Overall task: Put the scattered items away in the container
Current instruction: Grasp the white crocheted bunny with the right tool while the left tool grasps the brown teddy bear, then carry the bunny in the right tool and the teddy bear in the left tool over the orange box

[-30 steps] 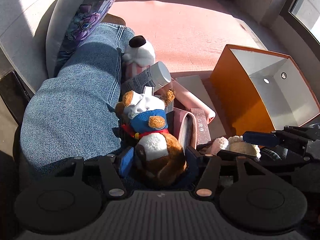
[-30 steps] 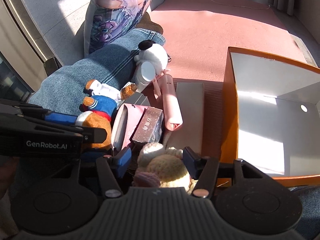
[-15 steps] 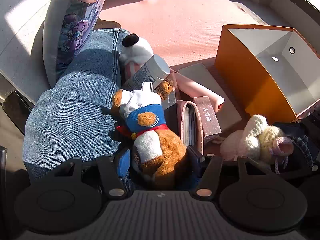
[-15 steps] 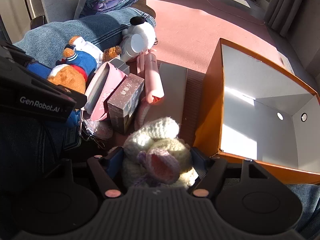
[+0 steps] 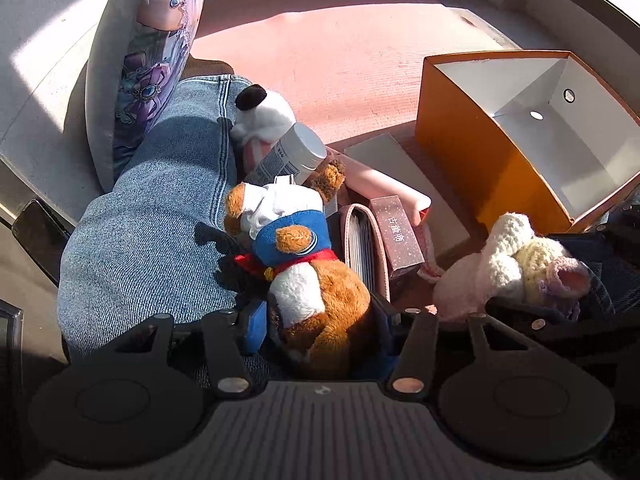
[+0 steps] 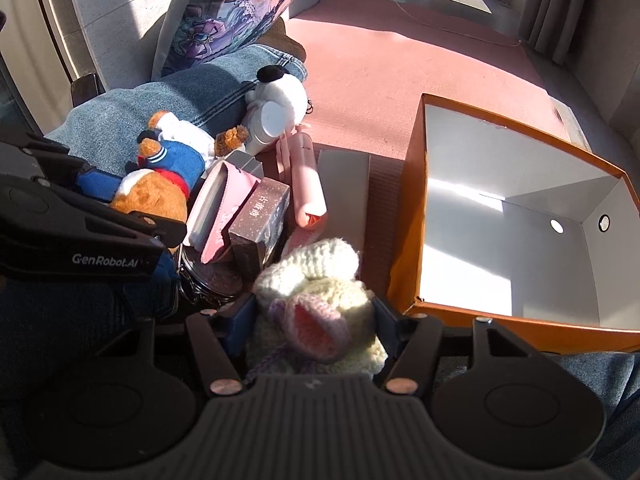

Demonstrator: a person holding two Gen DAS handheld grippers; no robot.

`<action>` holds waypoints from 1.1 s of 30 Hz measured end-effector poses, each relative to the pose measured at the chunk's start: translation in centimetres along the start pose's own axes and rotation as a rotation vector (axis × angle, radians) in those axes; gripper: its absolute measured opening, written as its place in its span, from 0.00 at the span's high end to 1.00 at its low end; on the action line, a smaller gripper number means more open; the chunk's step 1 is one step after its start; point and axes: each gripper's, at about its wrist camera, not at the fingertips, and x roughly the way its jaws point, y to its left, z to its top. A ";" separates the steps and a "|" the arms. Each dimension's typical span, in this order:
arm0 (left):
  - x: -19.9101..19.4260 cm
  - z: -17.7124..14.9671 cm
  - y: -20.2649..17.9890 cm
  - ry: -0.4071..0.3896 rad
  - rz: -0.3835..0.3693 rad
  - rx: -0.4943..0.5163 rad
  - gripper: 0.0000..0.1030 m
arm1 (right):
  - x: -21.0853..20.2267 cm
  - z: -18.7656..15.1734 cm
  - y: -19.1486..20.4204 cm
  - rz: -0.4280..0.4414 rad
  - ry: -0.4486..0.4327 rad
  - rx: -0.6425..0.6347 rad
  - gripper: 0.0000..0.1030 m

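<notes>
My left gripper (image 5: 320, 320) is shut on a brown plush dog (image 5: 316, 292) in a blue sailor top, held just above the pile; it also shows in the right wrist view (image 6: 160, 184). My right gripper (image 6: 314, 320) is shut on a cream knitted toy (image 6: 316, 288) with a pink ear, lifted left of the box; the toy also shows in the left wrist view (image 5: 516, 260). The orange box (image 6: 412, 216) with a white inside stands open and empty at the right; it also shows in the left wrist view (image 5: 452, 120).
On the pink rug (image 6: 380, 64) lie a white plush dog (image 6: 280, 92), a white bottle (image 5: 288, 156), a pink tube (image 6: 306, 176), a brown carton (image 6: 260, 216), a pink case (image 6: 220, 208) and a flat grey box (image 6: 344, 196). A denim-clad leg (image 5: 160, 208) and a printed cushion (image 5: 152, 60) lie left.
Both grippers have risen with their toys. The knitted toy has lifted off the floor beside the box, and the plush dog has lifted off the pile.
</notes>
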 end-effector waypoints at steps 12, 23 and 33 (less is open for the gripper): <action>-4.7 1.7 0.0 -0.151 -0.090 -0.035 0.42 | -5.8 1.8 -1.9 0.002 -0.167 0.075 0.37; -7.2 5.0 -1.8 -0.314 -0.296 -0.075 0.42 | -9.2 3.2 -7.7 -0.090 -0.332 0.269 0.37; -2.6 7.4 -6.1 -0.244 -0.549 -0.130 0.42 | -6.0 0.9 -14.9 -0.067 -0.274 0.596 0.37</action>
